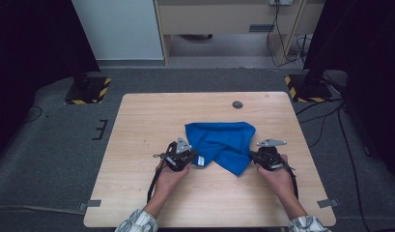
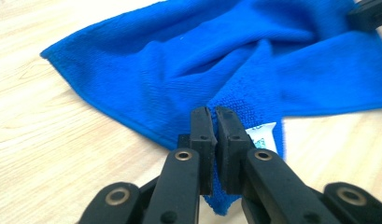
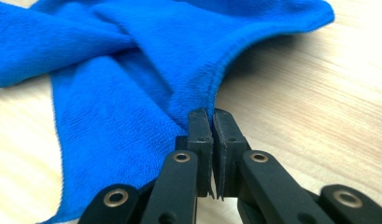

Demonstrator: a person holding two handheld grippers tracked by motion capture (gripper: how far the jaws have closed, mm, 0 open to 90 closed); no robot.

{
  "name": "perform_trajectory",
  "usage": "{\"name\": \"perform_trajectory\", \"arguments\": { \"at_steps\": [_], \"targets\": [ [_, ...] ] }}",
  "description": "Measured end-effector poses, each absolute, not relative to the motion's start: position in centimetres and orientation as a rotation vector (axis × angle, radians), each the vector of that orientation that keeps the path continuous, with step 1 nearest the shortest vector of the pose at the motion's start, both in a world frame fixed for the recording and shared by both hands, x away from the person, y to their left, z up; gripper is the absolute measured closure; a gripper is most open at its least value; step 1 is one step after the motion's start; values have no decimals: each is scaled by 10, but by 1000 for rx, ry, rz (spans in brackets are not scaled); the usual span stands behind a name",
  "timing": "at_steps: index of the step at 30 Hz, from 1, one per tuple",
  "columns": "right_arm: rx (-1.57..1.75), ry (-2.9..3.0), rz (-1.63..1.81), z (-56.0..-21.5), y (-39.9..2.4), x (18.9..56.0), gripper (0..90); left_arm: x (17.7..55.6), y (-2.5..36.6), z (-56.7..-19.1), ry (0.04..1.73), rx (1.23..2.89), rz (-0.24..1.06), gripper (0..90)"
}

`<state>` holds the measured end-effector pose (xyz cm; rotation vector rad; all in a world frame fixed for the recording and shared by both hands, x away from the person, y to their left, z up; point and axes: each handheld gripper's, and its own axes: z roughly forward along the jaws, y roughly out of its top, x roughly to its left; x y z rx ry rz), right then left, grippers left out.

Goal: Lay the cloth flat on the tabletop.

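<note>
- Left gripper [image 2: 212,114]: I pinch the cloth [image 1: 224,142] corner by its label [image 2: 263,136].
- Right gripper [image 3: 208,116]: I clamp the opposite edge, probably ready to spread it.

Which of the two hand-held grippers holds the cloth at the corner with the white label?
The left hand-held gripper: its jaws pinch the blue cloth beside the white label. The right hand-held gripper pinches a plain edge.
</note>
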<state>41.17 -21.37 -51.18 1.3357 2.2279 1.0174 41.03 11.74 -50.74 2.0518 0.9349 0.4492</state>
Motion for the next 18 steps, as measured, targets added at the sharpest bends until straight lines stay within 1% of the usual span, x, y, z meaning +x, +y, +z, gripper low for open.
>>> {"name": "perform_trajectory", "arguments": {
  "at_steps": [7,10,12,14,15,16,18],
  "targets": [
    [1331,2251,980,-512,-213,427,862,428,124,-513,961,2068,443,856],
    [1350,2245,972,-512,-213,435,823,430,125,-516,976,2059,399,828],
    [1352,2240,974,-512,-211,437,734,429,125,-517,968,2063,410,751],
    [1357,2220,991,-509,-211,437,606,428,127,-515,986,2023,428,618],
    [1354,2214,1008,-506,-212,435,547,427,128,-513,991,2006,432,571],
    [1347,2206,1013,-504,-212,433,505,426,131,-511,998,1976,437,551],
    [1338,2180,1044,-498,-215,425,415,422,134,-508,994,1959,440,481]
  ]
}}
